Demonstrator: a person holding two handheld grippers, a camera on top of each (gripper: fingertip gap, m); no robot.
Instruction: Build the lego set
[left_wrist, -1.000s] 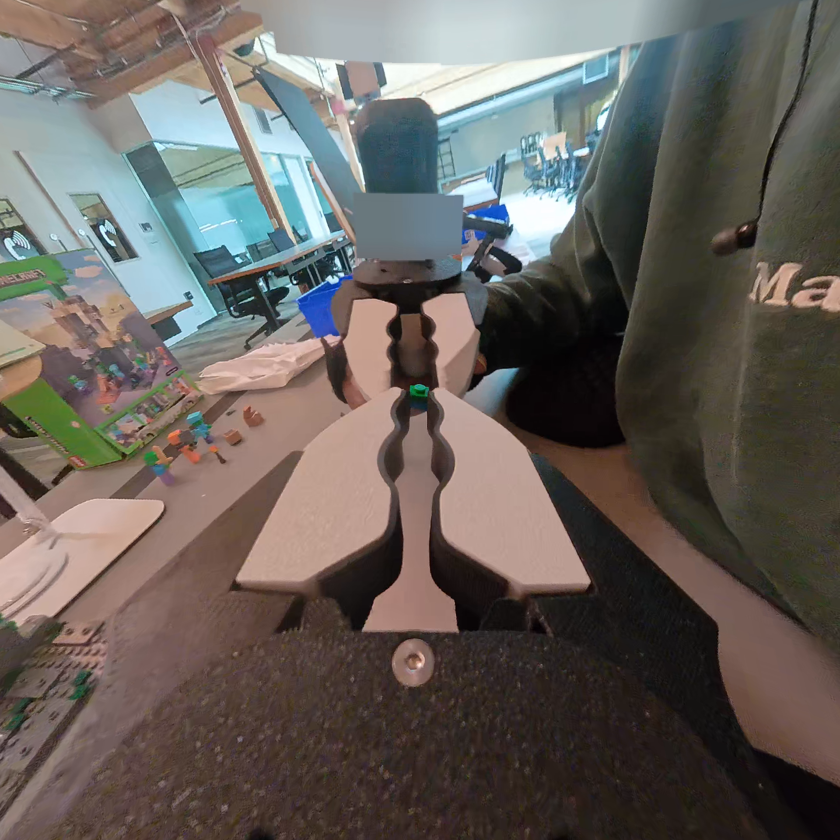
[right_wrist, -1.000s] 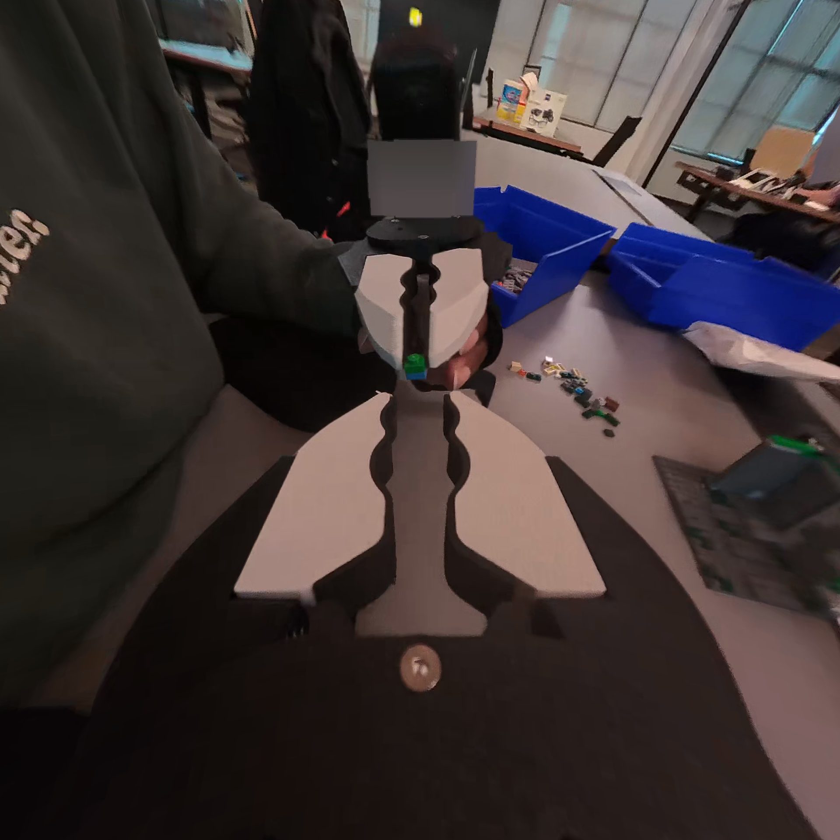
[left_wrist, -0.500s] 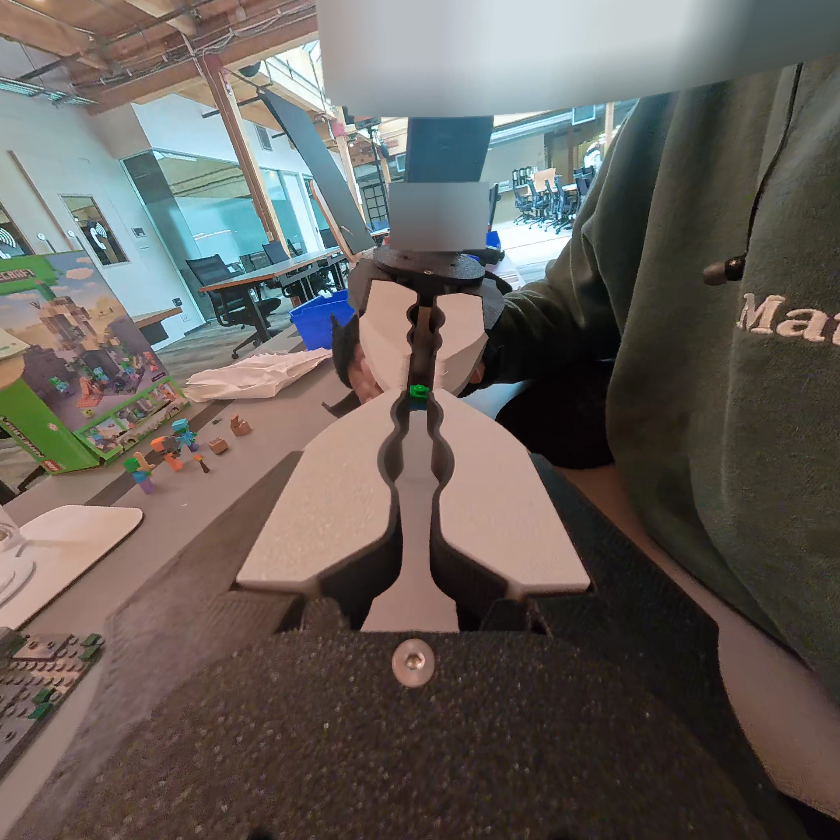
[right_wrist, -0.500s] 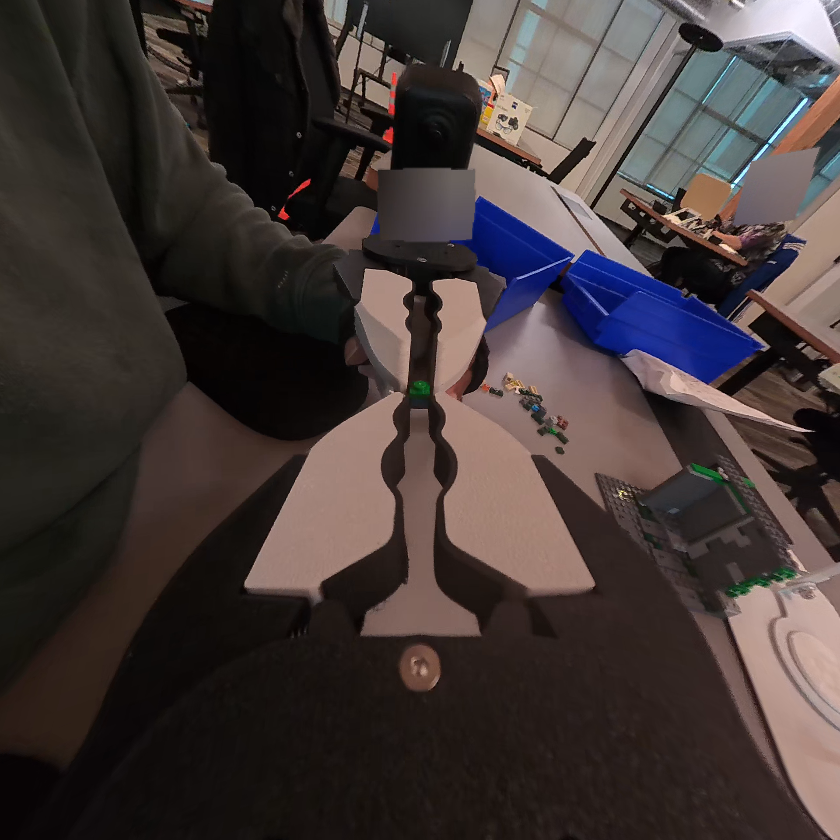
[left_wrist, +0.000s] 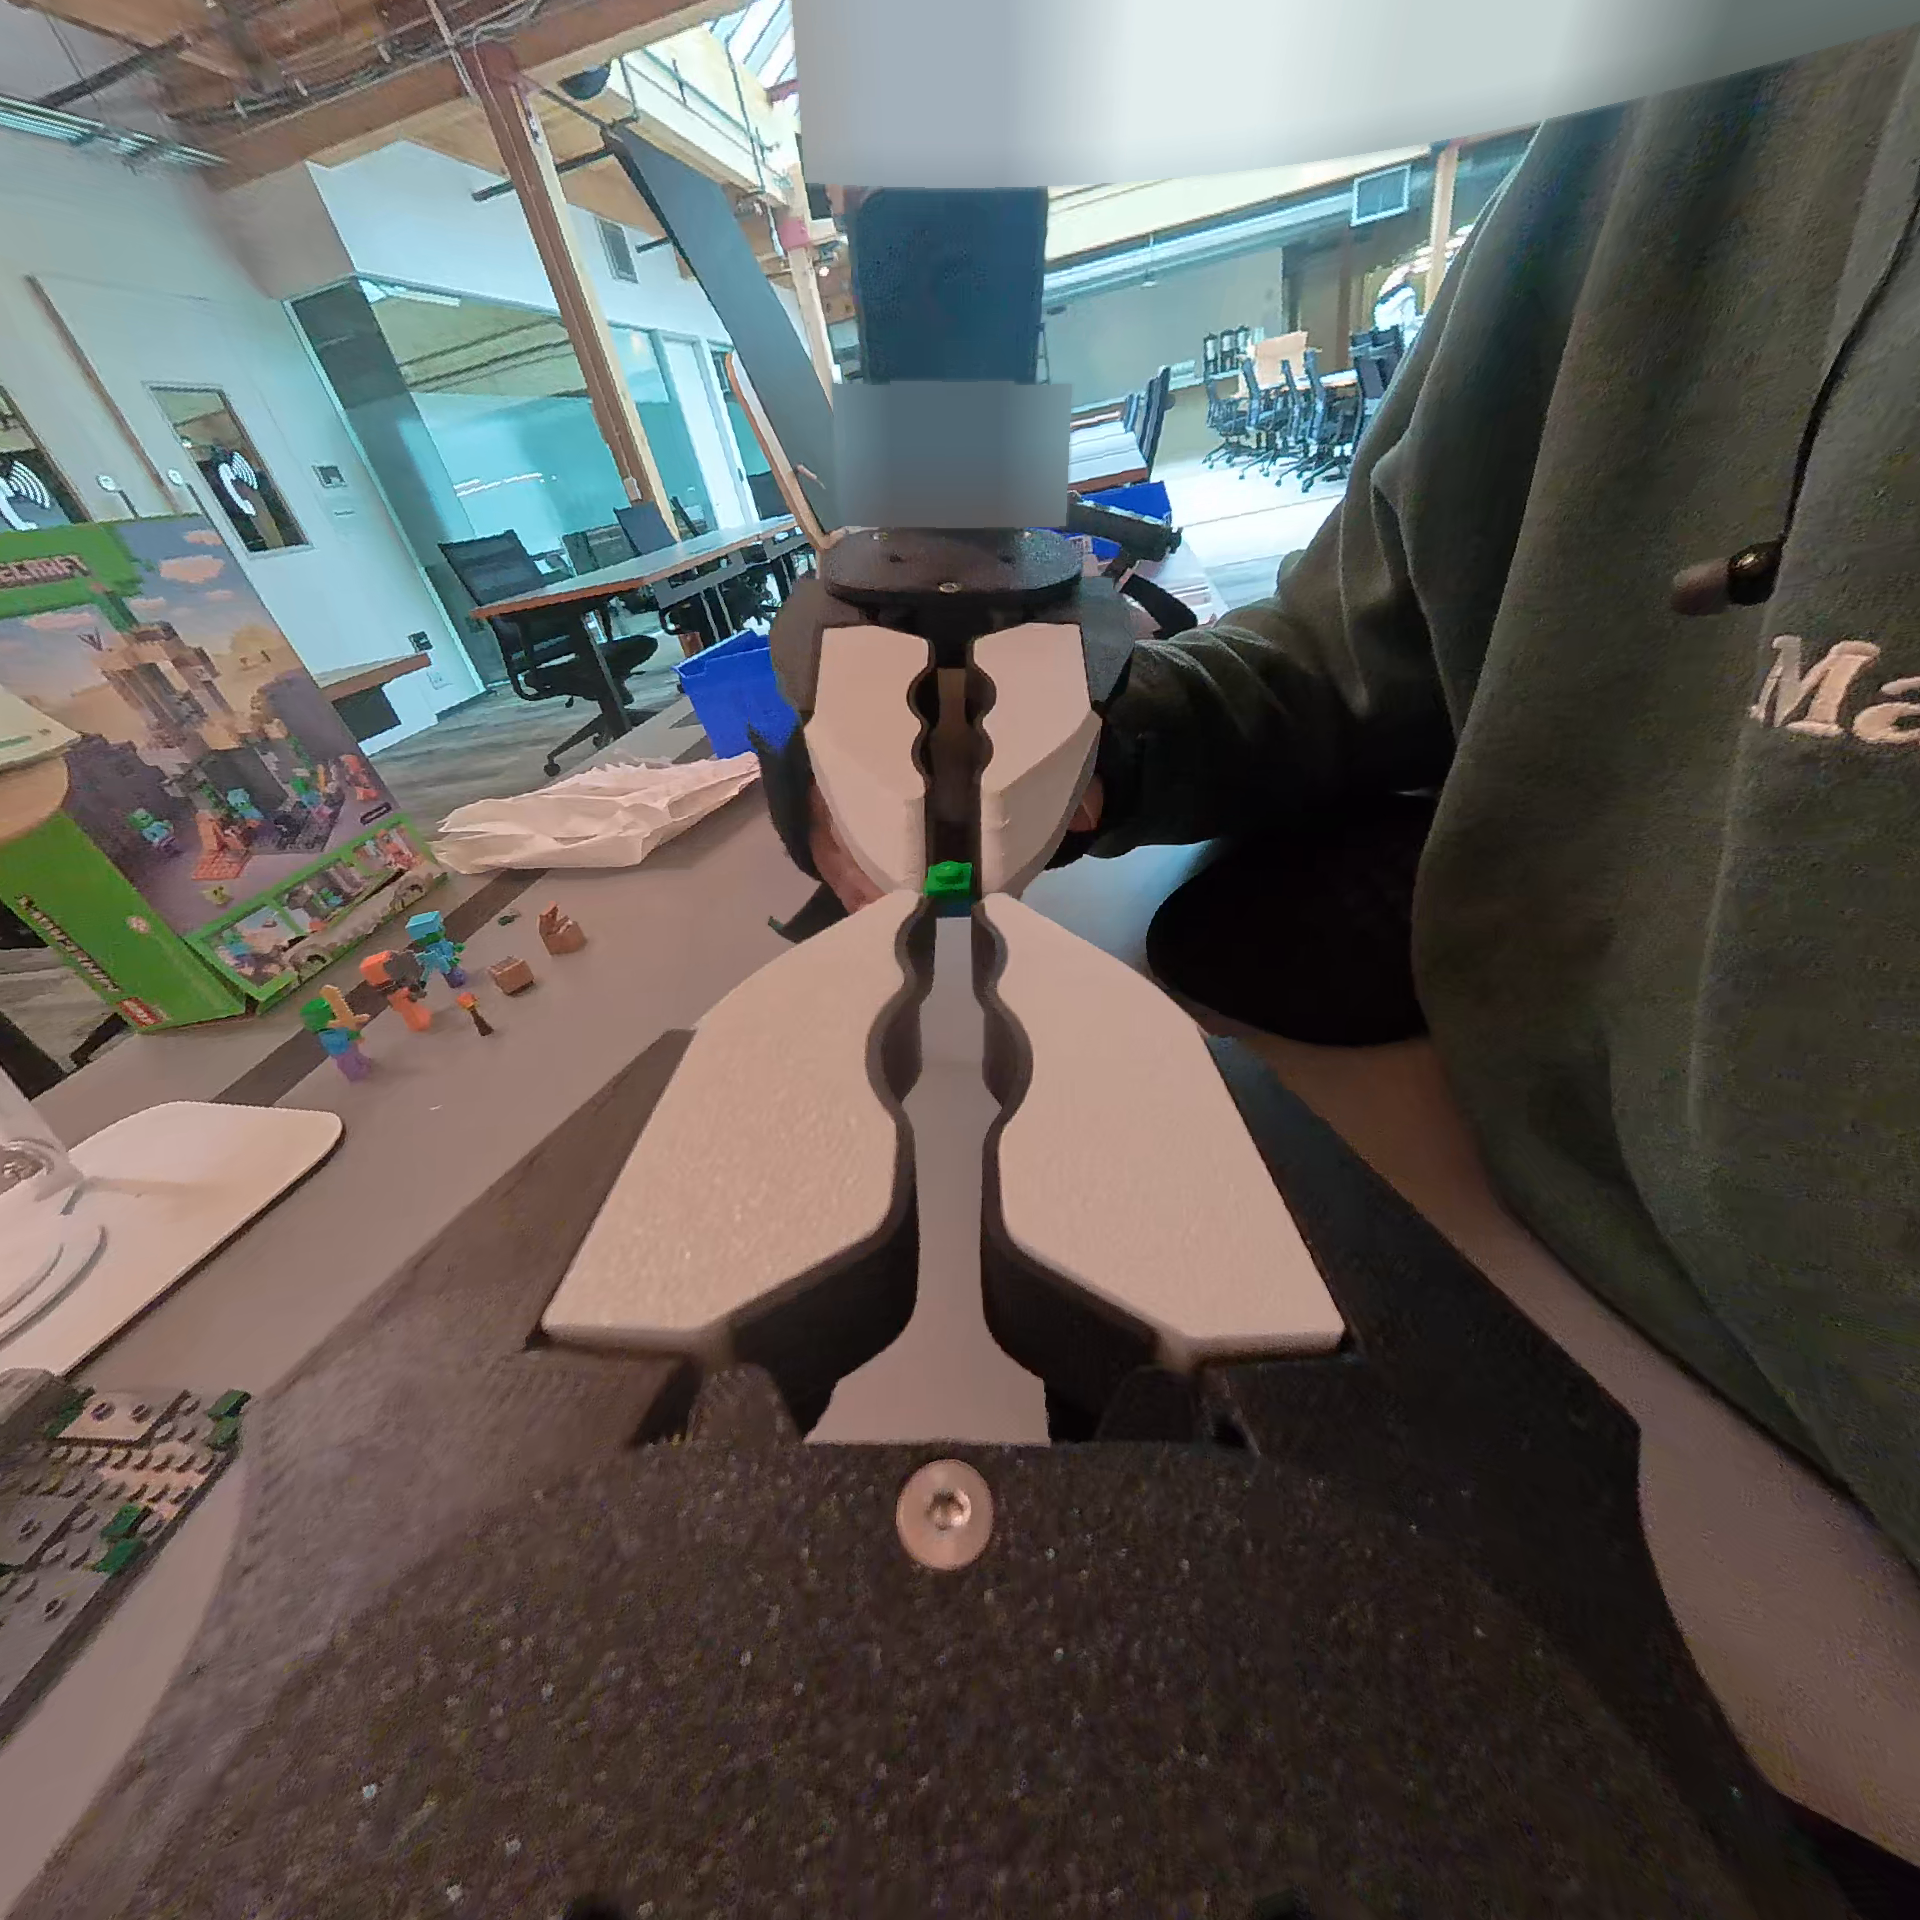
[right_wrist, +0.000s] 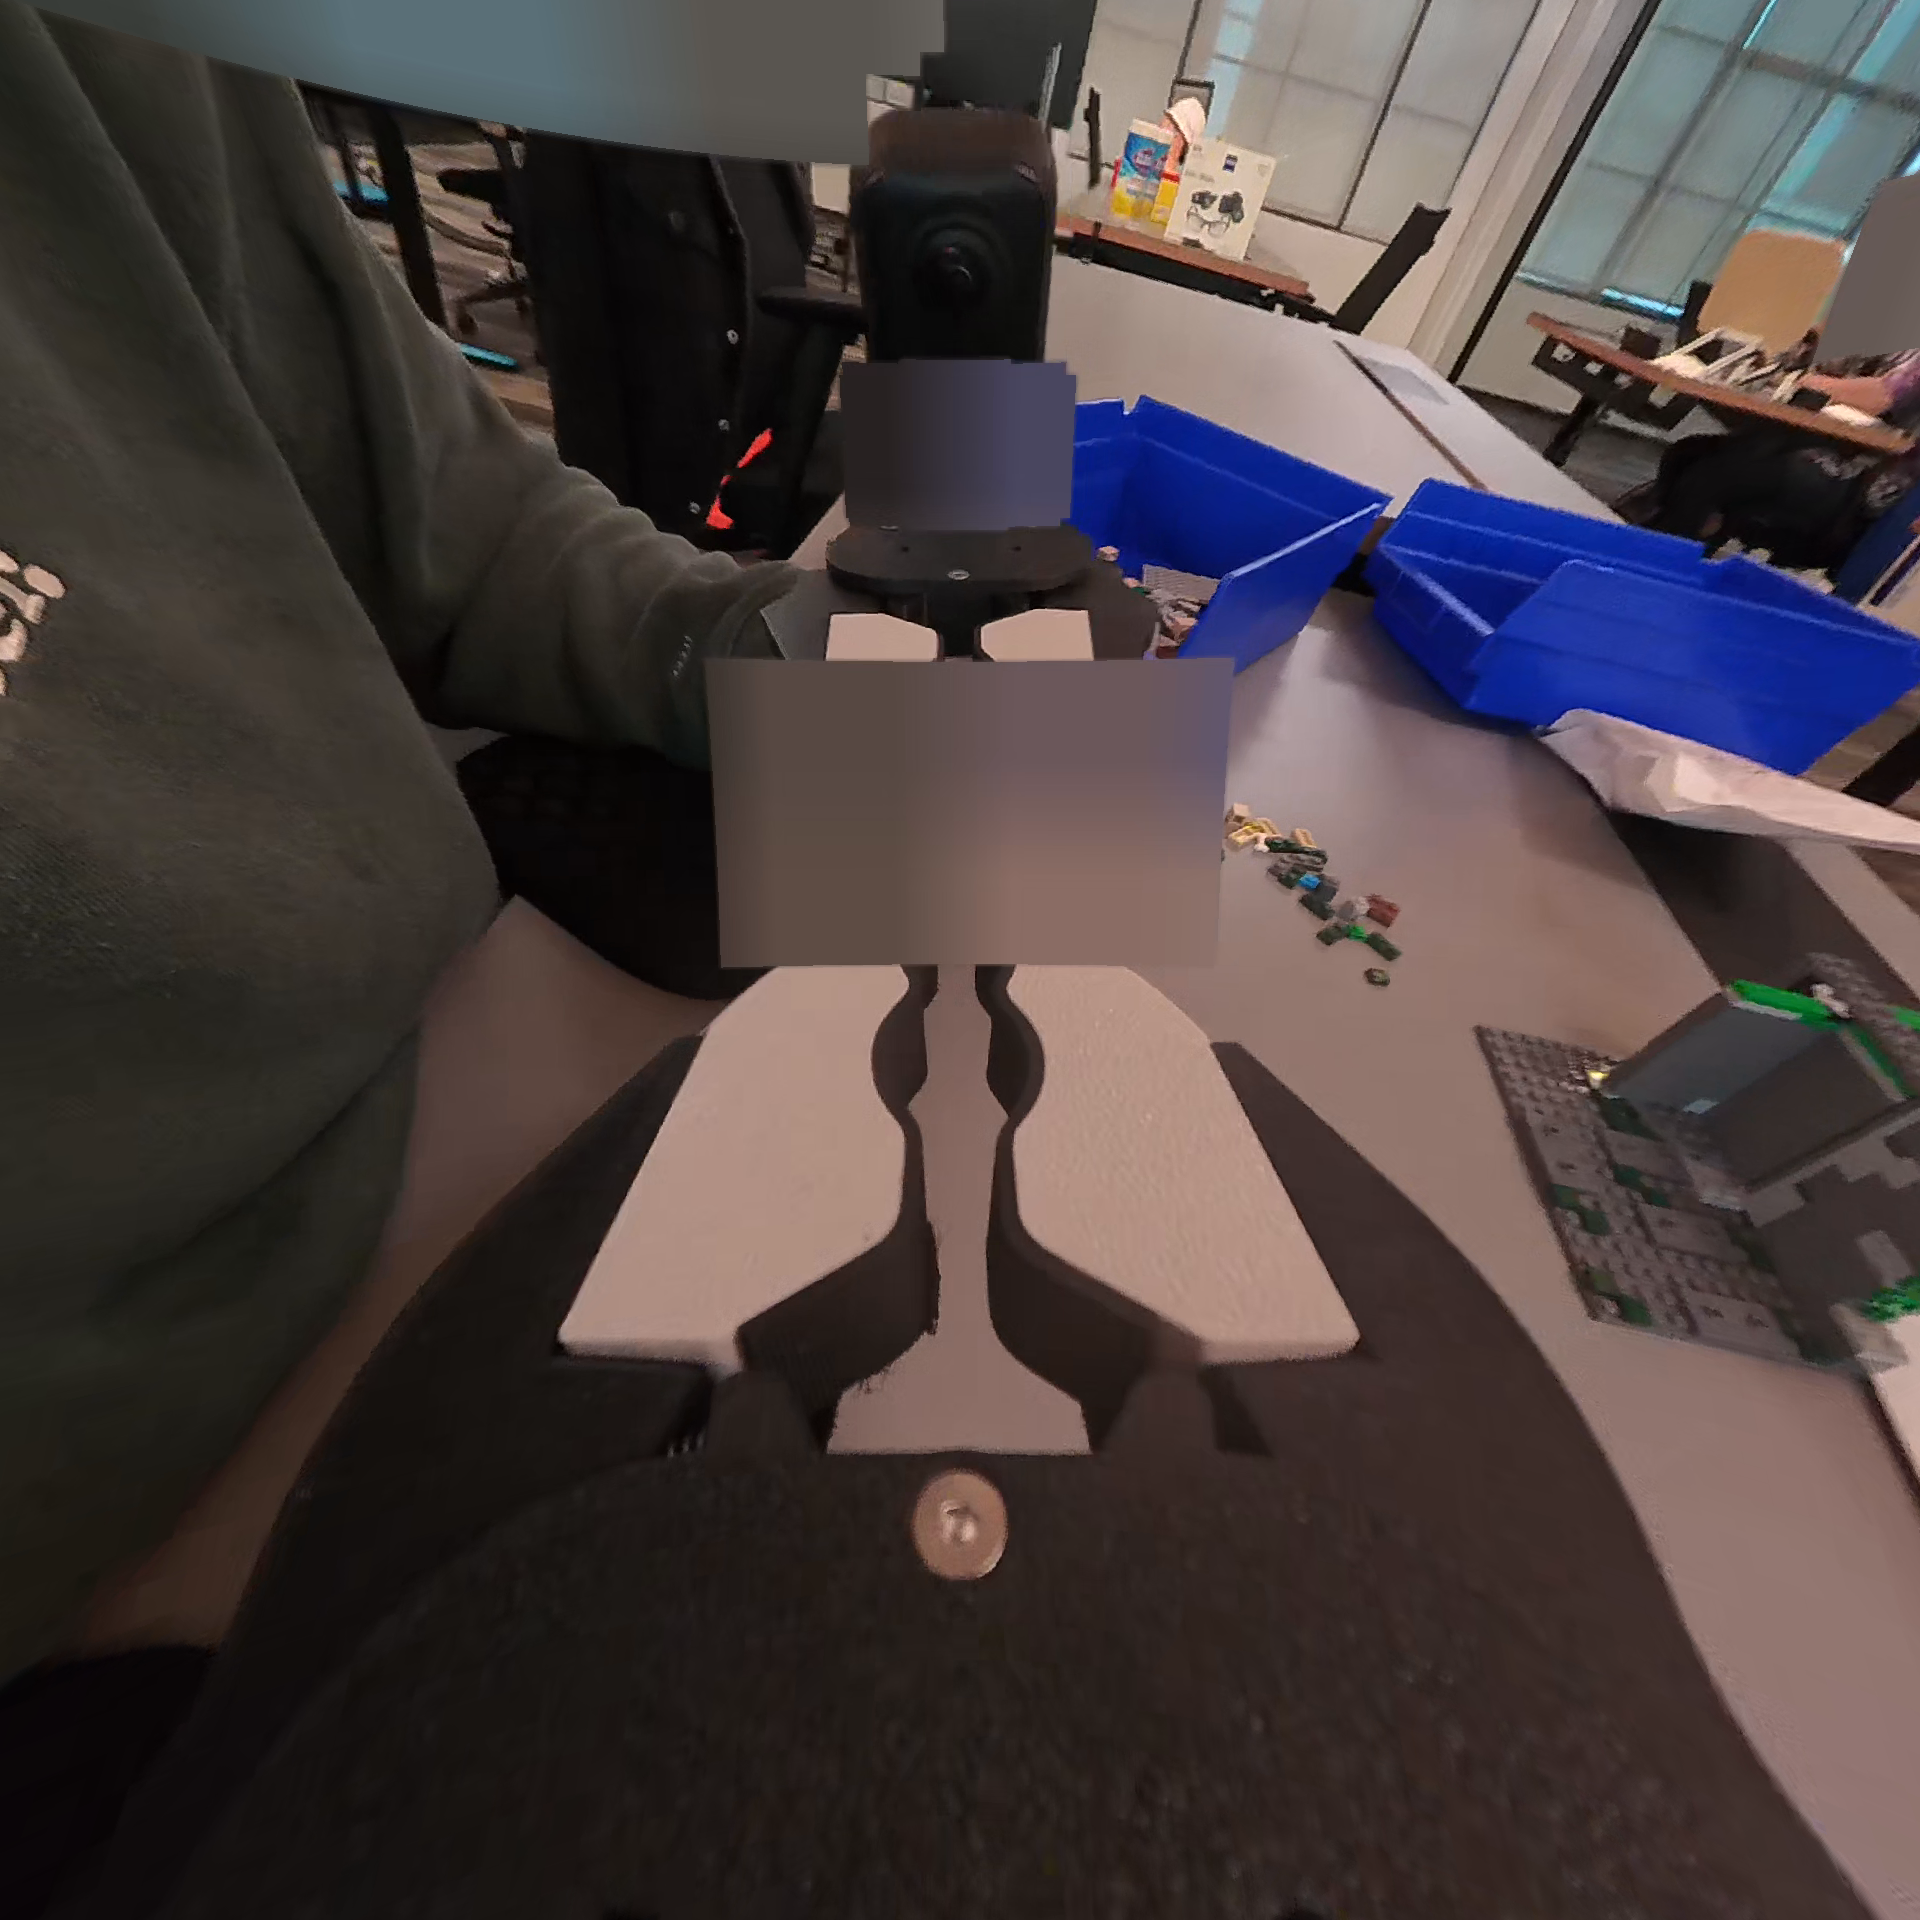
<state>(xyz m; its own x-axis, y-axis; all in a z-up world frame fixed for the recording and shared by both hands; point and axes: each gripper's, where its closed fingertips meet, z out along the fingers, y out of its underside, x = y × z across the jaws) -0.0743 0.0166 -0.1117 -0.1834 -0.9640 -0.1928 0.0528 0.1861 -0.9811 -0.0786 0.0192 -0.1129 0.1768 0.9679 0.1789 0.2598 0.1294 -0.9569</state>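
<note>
Left gripper (left_wrist: 948, 914) seen nearly closed, tips pinched on small green brick (left_wrist: 949, 881). Right gripper (left_wrist: 951, 868) met tip to tip at 12 o'clock, jaws narrow, clamped on same brick. Brick held above table (left_wrist: 582, 1039). Minifigures (left_wrist: 400, 987) noted at 10 o'clock, grey baseplate (right_wrist: 1662, 1195) at 3 o'clock in right wrist view.

A blur patch hides both tongs' tips in the right wrist view.
</note>
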